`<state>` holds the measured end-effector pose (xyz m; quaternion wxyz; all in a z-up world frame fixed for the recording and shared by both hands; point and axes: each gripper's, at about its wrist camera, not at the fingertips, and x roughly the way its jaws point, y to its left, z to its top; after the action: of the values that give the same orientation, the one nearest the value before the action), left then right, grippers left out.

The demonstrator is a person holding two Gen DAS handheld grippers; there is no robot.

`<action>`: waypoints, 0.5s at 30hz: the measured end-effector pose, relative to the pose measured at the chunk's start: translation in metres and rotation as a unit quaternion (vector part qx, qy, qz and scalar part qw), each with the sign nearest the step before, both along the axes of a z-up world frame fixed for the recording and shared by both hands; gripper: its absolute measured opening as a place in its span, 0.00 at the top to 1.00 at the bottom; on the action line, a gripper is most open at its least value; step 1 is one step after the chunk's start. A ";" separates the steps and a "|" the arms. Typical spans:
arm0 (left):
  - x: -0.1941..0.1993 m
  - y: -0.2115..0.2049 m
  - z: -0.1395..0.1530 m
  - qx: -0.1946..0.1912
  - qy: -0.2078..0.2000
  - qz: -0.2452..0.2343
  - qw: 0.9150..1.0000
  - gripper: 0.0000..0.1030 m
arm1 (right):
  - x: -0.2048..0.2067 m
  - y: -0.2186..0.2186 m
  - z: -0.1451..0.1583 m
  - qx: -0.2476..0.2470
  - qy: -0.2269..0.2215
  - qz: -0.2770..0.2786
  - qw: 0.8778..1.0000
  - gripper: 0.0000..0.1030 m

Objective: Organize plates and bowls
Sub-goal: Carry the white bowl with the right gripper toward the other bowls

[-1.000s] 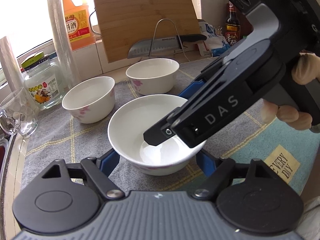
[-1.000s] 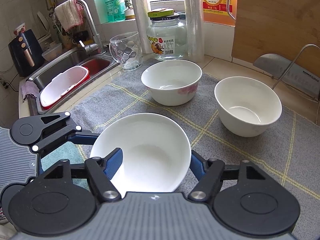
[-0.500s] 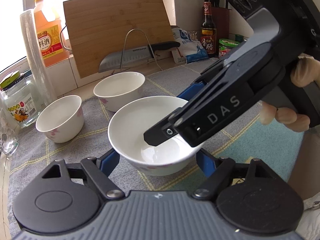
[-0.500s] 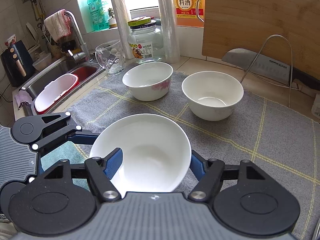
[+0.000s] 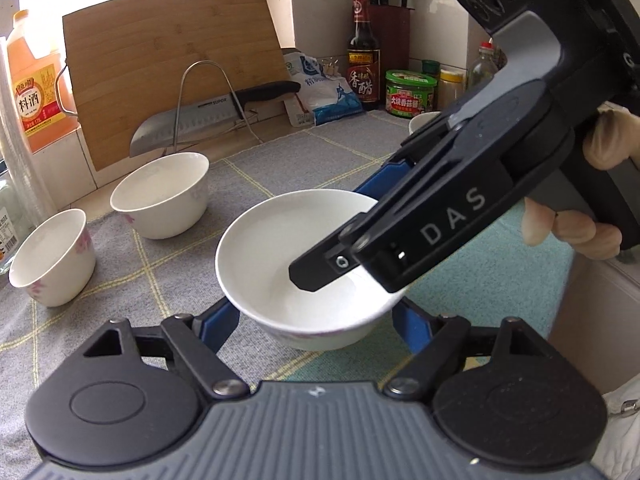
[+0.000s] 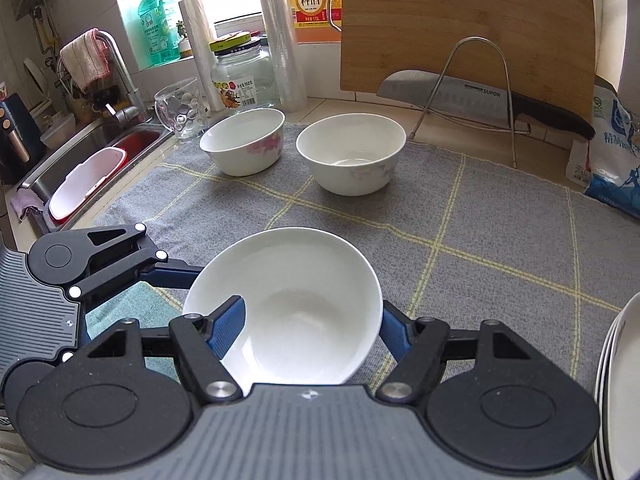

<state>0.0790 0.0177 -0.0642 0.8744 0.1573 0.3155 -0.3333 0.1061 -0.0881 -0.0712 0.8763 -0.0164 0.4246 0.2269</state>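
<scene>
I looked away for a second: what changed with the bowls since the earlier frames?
The held bowl, with both claws, has been carried rightward, away from the two small bowls and toward the stacked plates. The right claw still pinches its rim; the left claw still straddles it. The small bowls stayed put.

Nearest bowl on the mat, two more bowls side by side behind it, knife on a wire stand behind those, cutting board against the wall, sink far left, stacked plates at right edge.
</scene>
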 end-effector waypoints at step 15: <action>0.001 -0.002 -0.006 -0.008 0.025 0.013 1.000 0.19 | 0.001 0.001 -0.008 -0.013 0.016 0.010 1.000 0.24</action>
<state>0.0796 0.0160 -0.0700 0.8717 0.1373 0.3369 -0.3282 0.1069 -0.0869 -0.0789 0.8670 -0.0283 0.4409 0.2306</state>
